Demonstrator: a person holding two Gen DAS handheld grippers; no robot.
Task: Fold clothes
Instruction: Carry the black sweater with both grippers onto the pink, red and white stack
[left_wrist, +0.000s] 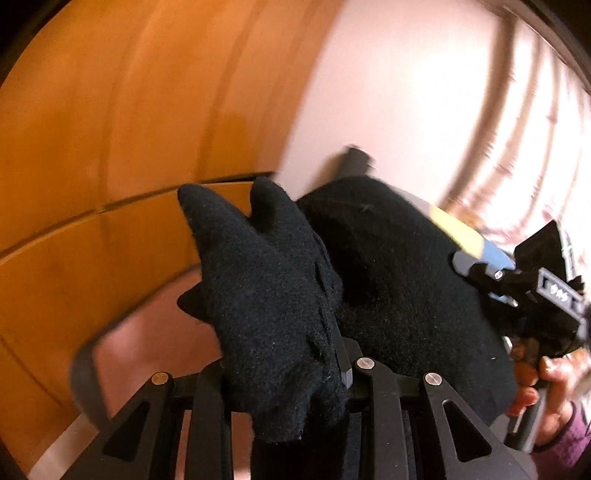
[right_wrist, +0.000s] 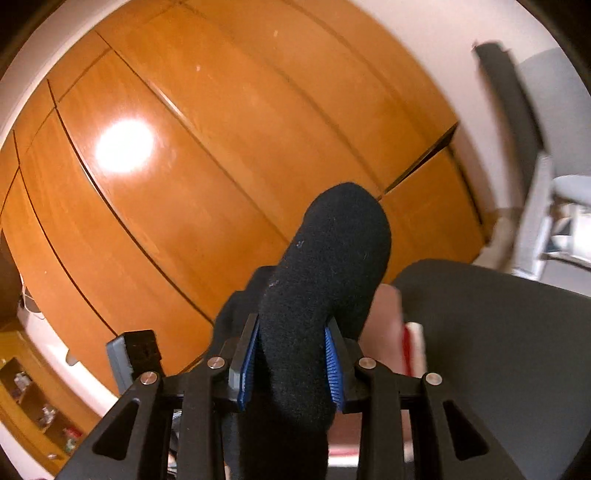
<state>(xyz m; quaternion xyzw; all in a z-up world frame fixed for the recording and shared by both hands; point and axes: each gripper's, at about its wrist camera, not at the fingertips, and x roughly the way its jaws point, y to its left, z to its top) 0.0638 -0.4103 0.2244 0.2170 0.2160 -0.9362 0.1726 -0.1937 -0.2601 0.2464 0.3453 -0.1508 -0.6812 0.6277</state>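
A black fleece garment (left_wrist: 399, 280) hangs raised in the air between both grippers. In the left wrist view a bunched fold of it fills my left gripper (left_wrist: 288, 354), which is shut on it. The cloth hides most of the fingers; only the right finger (left_wrist: 344, 363) peeks out. My right gripper (left_wrist: 543, 295), held by a hand (left_wrist: 554, 384), shows at the right edge with the garment stretching over to it. In the right wrist view my right gripper (right_wrist: 291, 365) is shut on a thick rolled fold of the garment (right_wrist: 332, 258), its blue pads (right_wrist: 249, 363) pressing both sides.
Orange wooden wardrobe doors (right_wrist: 221, 147) fill the background close ahead. A bright curtained window (left_wrist: 535, 129) is at the right beside a white wall (left_wrist: 388, 92). A dark grey chair back (right_wrist: 509, 339) sits low right, shelves with small items (right_wrist: 33, 406) low left.
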